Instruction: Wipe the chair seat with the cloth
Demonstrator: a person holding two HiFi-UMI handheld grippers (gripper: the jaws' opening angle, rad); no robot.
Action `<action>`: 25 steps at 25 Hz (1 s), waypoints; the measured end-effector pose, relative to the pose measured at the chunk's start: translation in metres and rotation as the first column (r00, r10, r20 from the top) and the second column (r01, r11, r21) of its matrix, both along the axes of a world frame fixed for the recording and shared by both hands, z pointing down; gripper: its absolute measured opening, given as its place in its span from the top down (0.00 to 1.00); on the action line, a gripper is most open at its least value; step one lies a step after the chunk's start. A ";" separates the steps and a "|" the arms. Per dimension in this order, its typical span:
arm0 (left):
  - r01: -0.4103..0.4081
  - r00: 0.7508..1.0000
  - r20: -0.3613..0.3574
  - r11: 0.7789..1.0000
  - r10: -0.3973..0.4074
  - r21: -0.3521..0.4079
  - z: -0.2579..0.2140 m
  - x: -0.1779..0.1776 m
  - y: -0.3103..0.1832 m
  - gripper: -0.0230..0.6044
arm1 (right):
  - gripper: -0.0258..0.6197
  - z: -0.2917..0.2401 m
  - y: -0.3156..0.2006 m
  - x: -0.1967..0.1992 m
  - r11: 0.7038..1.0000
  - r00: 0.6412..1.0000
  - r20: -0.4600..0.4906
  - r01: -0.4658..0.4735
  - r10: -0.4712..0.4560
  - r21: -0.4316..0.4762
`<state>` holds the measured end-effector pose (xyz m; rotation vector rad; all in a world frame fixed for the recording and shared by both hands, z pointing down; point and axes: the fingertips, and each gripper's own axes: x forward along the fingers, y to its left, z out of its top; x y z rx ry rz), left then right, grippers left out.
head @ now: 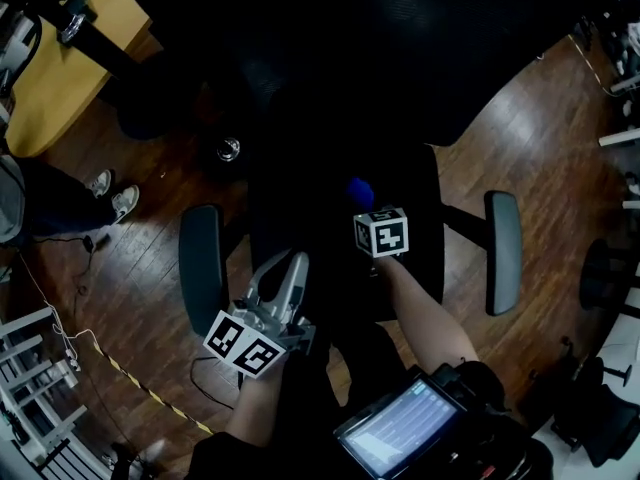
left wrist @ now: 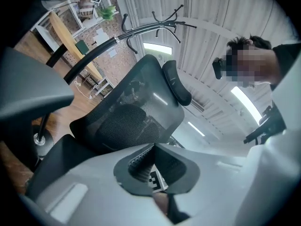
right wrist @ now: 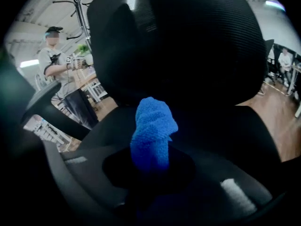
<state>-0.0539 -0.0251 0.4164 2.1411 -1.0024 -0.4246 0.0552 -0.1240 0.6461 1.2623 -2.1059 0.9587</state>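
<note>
A black office chair seat (head: 300,193) lies below me in the head view, very dark. My right gripper (head: 362,206) hovers over its middle, shut on a bunched blue cloth (head: 358,190). In the right gripper view the cloth (right wrist: 151,134) sticks up from between the jaws of the gripper (right wrist: 150,163), with the seat (right wrist: 225,135) and the mesh backrest (right wrist: 188,46) behind it. My left gripper (head: 296,262) is at the seat's near left edge, shut with nothing in it. In its own view the left gripper (left wrist: 153,147) is tilted up toward the backrest (left wrist: 131,117).
Grey armrests stand at the left (head: 200,268) and right (head: 503,251) of the seat. A yellow table (head: 60,78) and a person's shoes (head: 115,196) are at the far left; taped cable (head: 130,378) crosses the wood floor. A coat rack (left wrist: 155,27) stands behind the chair.
</note>
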 end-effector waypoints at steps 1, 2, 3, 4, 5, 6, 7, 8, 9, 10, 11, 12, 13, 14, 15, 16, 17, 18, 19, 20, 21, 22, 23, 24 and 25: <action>0.014 1.000 0.002 1.000 -0.014 0.001 -0.001 -0.006 0.000 0.98 | 0.88 0.000 0.005 -0.028 0.999 0.999 0.030 0.046 -0.045 -0.008; 0.027 1.000 0.004 1.000 -0.027 0.003 -0.002 -0.011 0.001 0.98 | 0.88 0.001 0.012 -0.056 0.996 0.994 0.064 0.089 -0.088 -0.018; 0.039 0.999 0.006 0.999 -0.039 0.004 -0.003 -0.017 0.003 0.98 | 0.88 0.001 0.020 -0.083 0.991 0.987 0.104 0.130 -0.126 -0.030; 0.052 0.999 0.007 0.999 -0.052 0.005 -0.003 -0.022 0.005 0.98 | 0.88 0.001 0.029 -0.110 0.985 0.977 0.143 0.168 -0.161 -0.041; 0.065 0.998 0.009 0.998 -0.065 0.005 -0.003 -0.028 0.008 0.98 | 0.88 0.000 0.039 -0.134 0.977 0.966 0.173 0.205 -0.194 -0.050; 0.078 0.997 0.010 0.997 -0.078 0.004 -0.003 -0.033 0.011 0.98 | 0.88 -0.002 0.049 -0.158 0.969 0.954 0.197 0.242 -0.226 -0.057; 0.090 0.996 0.010 0.996 -0.090 0.002 -0.002 -0.039 0.013 0.98 | 0.88 -0.003 0.058 -0.179 0.959 0.942 0.218 0.276 -0.256 -0.063; 0.102 0.995 0.010 0.995 -0.102 0.002 -0.002 -0.044 0.015 0.98 | 0.88 -0.002 0.068 -0.197 0.950 0.931 0.231 0.305 -0.282 -0.068; 0.112 0.994 0.009 0.994 -0.112 0.001 -0.001 -0.049 0.017 0.98 | 0.88 0.002 0.078 -0.210 0.942 0.925 0.231 0.327 -0.303 -0.072; 0.121 0.993 0.006 0.993 -0.121 0.001 -0.001 -0.052 0.020 0.98 | 0.88 0.006 0.085 -0.218 0.938 0.922 0.220 0.339 -0.318 -0.068; 0.130 0.991 0.001 0.991 -0.130 0.000 -0.001 -0.055 0.021 0.98 | 0.88 0.009 0.089 -0.221 0.938 0.922 0.207 0.343 -0.326 -0.051; 0.138 0.990 -0.006 0.990 -0.138 -0.001 -0.001 -0.057 0.023 0.98 | 0.88 0.010 0.090 -0.222 0.939 0.922 0.199 0.344 -0.332 -0.030; 0.145 0.989 -0.013 0.990 -0.145 -0.002 -0.001 -0.059 0.025 0.98 | 0.88 0.008 0.090 -0.221 0.939 0.921 0.199 0.344 -0.335 -0.015; 0.148 0.989 -0.016 0.989 -0.148 -0.002 -0.001 -0.060 0.026 0.98 | 0.88 0.007 0.090 -0.220 0.938 0.920 0.203 0.345 -0.336 -0.010; 0.148 0.989 -0.014 0.989 -0.148 -0.002 0.000 -0.060 0.026 0.98 | 0.88 0.007 0.090 -0.216 0.938 0.920 0.203 0.346 -0.336 -0.012; 0.145 0.989 -0.009 0.989 -0.145 -0.002 0.001 -0.059 0.026 0.98 | 0.88 0.010 0.090 -0.210 0.939 0.923 0.195 0.342 -0.333 -0.017; 0.139 0.990 -0.007 0.990 -0.139 -0.001 0.002 -0.057 0.026 0.98 | 0.88 0.015 0.089 -0.201 0.942 0.929 0.181 0.334 -0.324 -0.024; 0.132 0.991 -0.007 0.991 -0.132 0.000 0.003 -0.056 0.025 0.98 | 0.88 0.021 0.088 -0.189 0.947 0.936 0.163 0.320 -0.311 -0.031; 0.124 0.992 -0.009 0.992 -0.124 0.001 0.003 -0.053 0.024 0.98 | 0.88 0.027 0.087 -0.176 0.952 0.944 0.148 0.303 -0.295 -0.037; 0.114 0.993 -0.011 0.993 -0.114 0.002 0.004 -0.050 0.023 0.98 | 0.88 0.030 0.085 -0.162 0.958 0.951 0.138 0.284 -0.276 -0.041; 0.104 0.994 -0.012 0.995 -0.104 0.002 0.004 -0.046 0.023 0.98 | 0.88 0.032 0.084 -0.146 0.964 0.959 0.127 0.261 -0.254 -0.046; 0.093 0.996 -0.013 0.996 -0.093 0.002 0.004 -0.040 0.022 0.98 | 0.88 0.034 0.083 -0.128 0.970 0.967 0.112 0.236 -0.230 -0.052; 0.080 0.997 -0.014 0.997 -0.080 0.002 0.003 -0.034 0.021 0.98 | 0.88 0.036 0.083 -0.108 0.976 0.974 0.094 0.210 -0.204 -0.057; 0.065 0.998 -0.014 0.998 -0.065 0.004 0.002 -0.026 0.020 0.98 | 0.88 0.037 0.082 -0.086 0.981 0.981 0.075 0.183 -0.178 -0.061; 0.048 0.999 -0.014 0.999 -0.048 0.006 0.001 -0.018 0.019 0.98 | 0.88 0.038 0.082 -0.063 0.986 0.987 0.052 0.156 -0.153 -0.062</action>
